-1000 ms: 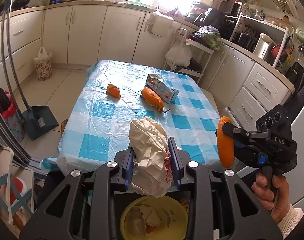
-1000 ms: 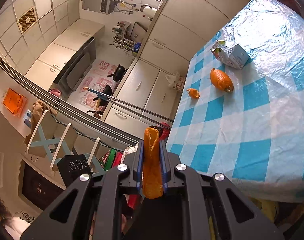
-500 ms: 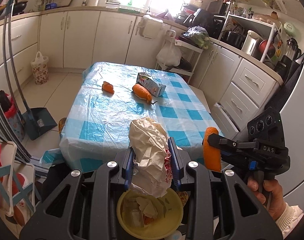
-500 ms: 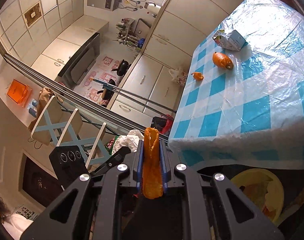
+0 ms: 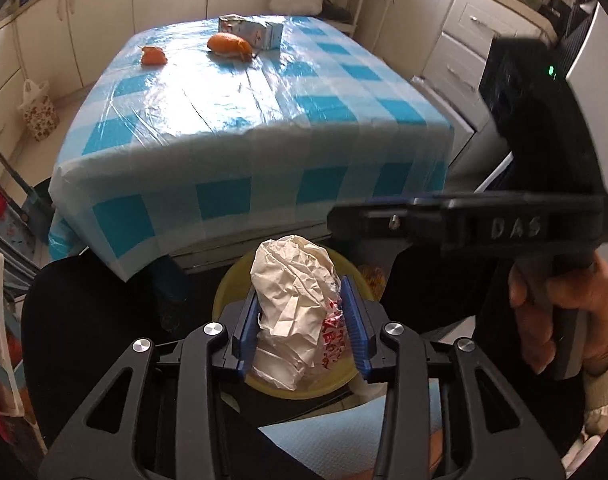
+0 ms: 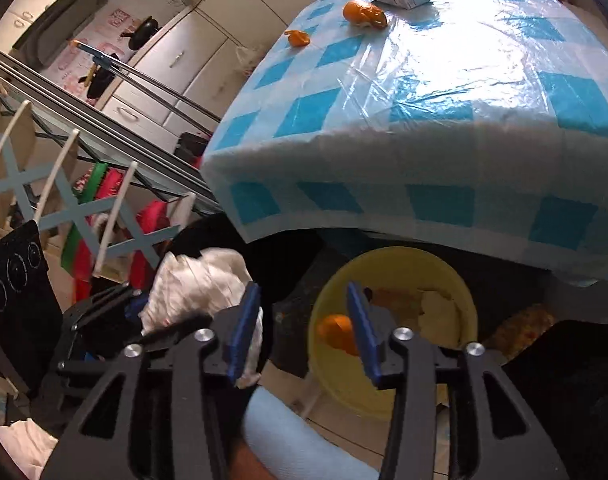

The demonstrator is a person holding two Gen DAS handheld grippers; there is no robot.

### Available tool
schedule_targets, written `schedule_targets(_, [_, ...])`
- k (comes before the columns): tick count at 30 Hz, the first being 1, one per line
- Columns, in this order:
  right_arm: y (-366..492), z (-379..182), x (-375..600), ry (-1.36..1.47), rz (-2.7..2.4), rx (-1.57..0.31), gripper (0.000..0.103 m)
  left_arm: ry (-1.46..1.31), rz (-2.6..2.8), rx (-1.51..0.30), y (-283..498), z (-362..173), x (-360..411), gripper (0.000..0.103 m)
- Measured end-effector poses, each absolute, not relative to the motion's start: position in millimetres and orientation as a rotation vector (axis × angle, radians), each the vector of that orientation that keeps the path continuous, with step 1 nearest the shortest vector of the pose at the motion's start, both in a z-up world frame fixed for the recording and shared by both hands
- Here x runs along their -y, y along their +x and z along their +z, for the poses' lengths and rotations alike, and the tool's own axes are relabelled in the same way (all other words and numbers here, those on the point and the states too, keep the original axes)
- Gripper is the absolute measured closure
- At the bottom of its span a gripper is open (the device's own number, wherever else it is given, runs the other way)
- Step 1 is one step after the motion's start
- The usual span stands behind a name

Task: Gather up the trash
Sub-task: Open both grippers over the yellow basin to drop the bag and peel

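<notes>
My left gripper hovers over the yellow bowl below the table edge. A crumpled white paper wrapper with red print sits between its blue pads, which still touch it as the jaws are opening. My right gripper is beside the same yellow bowl, jaws opening with nothing between them. An orange peel lies in the bowl among other scraps. On the checked table a small peel, a larger orange peel and a crushed carton remain.
A person's hand grips the right tool's handle, which crosses the right of the left wrist view. A white and blue drying rack stands left of the table. Cabinets line the walls, and a patterned bag sits on the floor.
Both grippers sank from table height to below the table edge, over the yellow bowl. The right gripper opened and its orange peel dropped into the bowl. The left still has the paper.
</notes>
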State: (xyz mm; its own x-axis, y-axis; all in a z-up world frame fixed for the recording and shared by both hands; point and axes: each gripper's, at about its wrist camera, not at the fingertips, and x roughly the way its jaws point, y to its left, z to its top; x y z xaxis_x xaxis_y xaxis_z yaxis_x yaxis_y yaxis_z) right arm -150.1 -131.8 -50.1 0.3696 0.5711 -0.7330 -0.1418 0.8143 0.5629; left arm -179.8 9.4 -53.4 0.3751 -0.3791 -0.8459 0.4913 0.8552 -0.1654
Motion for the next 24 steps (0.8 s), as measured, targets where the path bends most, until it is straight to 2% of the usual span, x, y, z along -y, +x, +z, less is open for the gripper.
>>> schedule_targets(7, [-134, -16, 139, 0.269, 0.331, -0.919, 0.046, 0.118, -0.522, -1.007, -171, -52, -15, 0.047])
schedule_targets(10, [-113, -4, 134, 0.177, 0.302, -0.861, 0.042, 0.061, -0.5, -1.012, -158, -54, -27, 0.046])
schedule_targets(15, [-55, 2, 114, 0.001, 0.248, -0.815, 0.042, -0.039, -0.475, -1.005, -138, -58, -46, 0.045])
schedule_targets(24, [56, -25, 75, -0.296, 0.159, -0.82, 0.042, -0.192, -0.454, -1.05, -105, -77, -71, 0.043])
